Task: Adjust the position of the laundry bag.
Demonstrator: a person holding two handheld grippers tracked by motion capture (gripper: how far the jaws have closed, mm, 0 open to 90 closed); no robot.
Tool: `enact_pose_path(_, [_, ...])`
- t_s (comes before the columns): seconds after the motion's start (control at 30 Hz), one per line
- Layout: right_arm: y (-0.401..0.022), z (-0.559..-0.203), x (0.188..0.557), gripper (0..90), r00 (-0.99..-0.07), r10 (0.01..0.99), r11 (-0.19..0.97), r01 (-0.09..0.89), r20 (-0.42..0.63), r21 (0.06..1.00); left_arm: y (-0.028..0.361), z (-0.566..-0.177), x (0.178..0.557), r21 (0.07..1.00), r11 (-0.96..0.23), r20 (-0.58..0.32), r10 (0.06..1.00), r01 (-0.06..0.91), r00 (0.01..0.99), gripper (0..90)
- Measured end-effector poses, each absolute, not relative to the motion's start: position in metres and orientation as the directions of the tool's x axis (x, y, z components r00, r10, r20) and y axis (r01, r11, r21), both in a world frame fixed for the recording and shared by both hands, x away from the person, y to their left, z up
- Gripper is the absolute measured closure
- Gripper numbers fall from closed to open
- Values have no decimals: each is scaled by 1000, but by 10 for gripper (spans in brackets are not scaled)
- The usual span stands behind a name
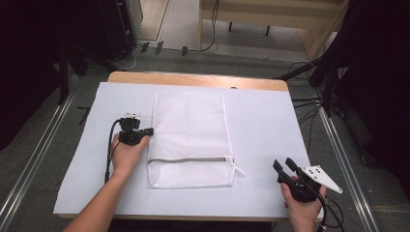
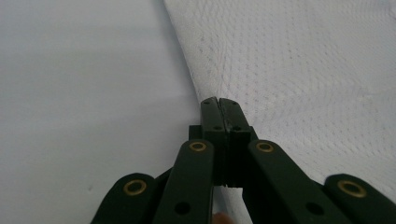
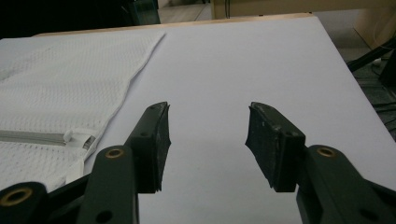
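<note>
I see one white mesh bag flat mid-surface | one zipper | left gripper fingers pinched together at bag's left edge | right gripper fingers wide, holding nothing

The table is bright and evenly lit from above. The room around it is dark. Shadows are soft and faint. The high view is a bit fuzzy. Both gripper views blur up close.
</note>
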State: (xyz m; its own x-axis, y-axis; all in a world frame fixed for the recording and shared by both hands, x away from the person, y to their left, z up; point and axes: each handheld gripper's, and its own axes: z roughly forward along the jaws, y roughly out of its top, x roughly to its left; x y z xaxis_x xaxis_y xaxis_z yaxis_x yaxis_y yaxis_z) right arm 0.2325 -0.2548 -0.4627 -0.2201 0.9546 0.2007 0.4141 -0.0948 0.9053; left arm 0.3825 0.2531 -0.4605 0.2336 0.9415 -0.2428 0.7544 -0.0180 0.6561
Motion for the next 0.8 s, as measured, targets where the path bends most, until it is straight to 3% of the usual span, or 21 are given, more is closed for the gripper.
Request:
enact_pose_path(0.27, [-247,-461,230,500,-228,955,-83,410,190,908,256,-460,387,672,-26,-212,951,740,226,892])
enact_pose_path(0.33, [-245,-461,230,504,-242,952,-75,405,187,911,257,-458,384,695,-22,-212,949,718,233,757])
enact_pose_path(0.37, [-244,-461,230,503,-248,951,-71,406,185,911,258,-456,382,703,-30,-209,946,710,247,613])
enact_pose_path(0.4, [-243,-461,231,500,-255,951,-61,404,176,913,258,-455,380,707,-37,-206,944,706,256,613])
enact_pose_path(0.47, [-240,-461,232,495,-255,950,-63,407,180,911,258,-451,373,735,-52,-186,943,677,275,488])
enact_pose_path(0.57, [-234,-460,233,487,-269,942,-72,421,200,904,258,-443,358,773,-28,-210,932,634,297,416])
enact_pose_path(0.8, [-216,-455,232,490,-302,921,-83,462,245,883,255,-435,315,801,-34,-212,917,598,337,406])
